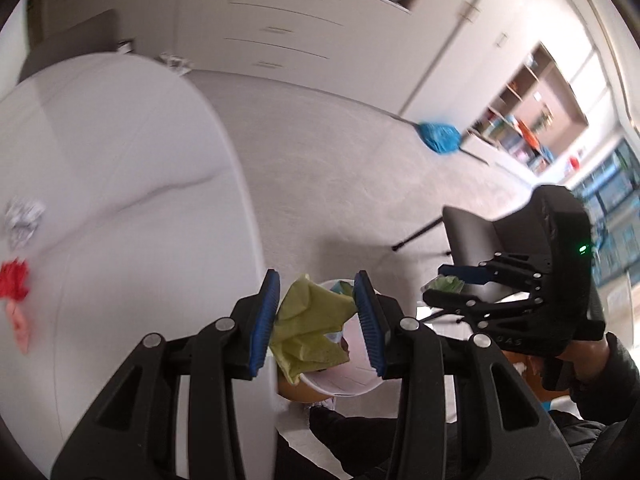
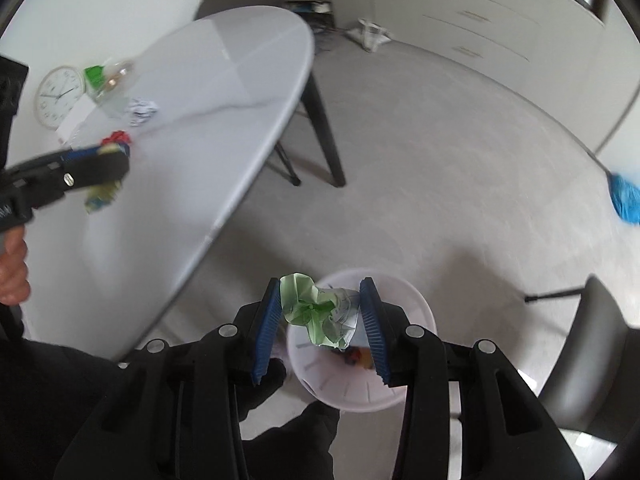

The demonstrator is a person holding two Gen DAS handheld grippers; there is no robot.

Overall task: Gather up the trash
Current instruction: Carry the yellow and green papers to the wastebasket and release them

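Both tongs hover over the white bin [image 2: 416, 320] for the drop: left tongs [image 1: 316, 316] grip yellow-green paper [image 1: 312, 328], right tongs [image 2: 320, 316] clamp a green wad [image 2: 308, 304].

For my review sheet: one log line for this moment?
left gripper: yellow-green wrapper | right gripper: green paper | both over white bin

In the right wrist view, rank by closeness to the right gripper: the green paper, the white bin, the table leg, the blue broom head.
1. Green paper: between the right gripper pads.
2. White bin: on the floor directly below the gripper.
3. Table leg: mid-floor, ahead and slightly left.
4. Blue broom head: far right edge; only roughly as distant as the leg, so a loose call.
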